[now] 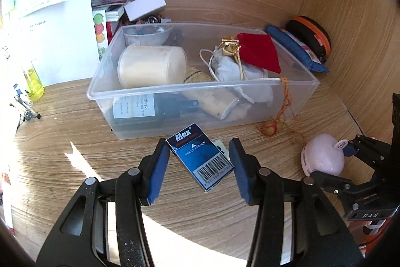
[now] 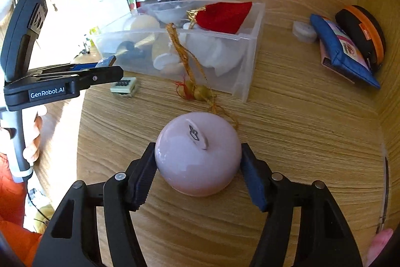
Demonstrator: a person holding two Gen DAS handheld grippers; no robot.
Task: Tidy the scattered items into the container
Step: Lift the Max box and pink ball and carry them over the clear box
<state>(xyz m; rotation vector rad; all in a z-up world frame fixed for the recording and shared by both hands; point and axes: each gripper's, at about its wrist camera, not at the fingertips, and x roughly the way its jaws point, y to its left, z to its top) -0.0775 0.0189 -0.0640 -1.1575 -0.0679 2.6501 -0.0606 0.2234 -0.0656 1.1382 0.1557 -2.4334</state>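
So the left gripper (image 1: 200, 162) had a small blue "Max" box (image 1: 201, 158) pinched between its pads, tilted and lifted clear of the desk (image 1: 75, 131), just in front of the near wall of the clear container (image 1: 175, 86). The right gripper (image 2: 198, 167) had its pads against both sides of a pink apple-shaped jar (image 2: 197, 157) that sat on the desk near the front edge.

The left wrist view looked straight into the container — a cream cylinder (image 1: 152, 66), a red pouch (image 1: 260, 51), a white cloth bag (image 1: 237, 69) and a dark bottle (image 1: 150, 111) were already in there. It also caught the beaded cord (image 1: 285, 96) draped over the front rim, its beads resting on the desk.

The right wrist view showed stuff the other one hid: a little green-and-white block (image 2: 124, 88) lying on the desk beside the container's wall and a white round cap (image 2: 305, 31) near the blue pouch (image 2: 342, 54) at the far right corner. The person's hand (image 2: 32, 142) on the left handle showed there too.
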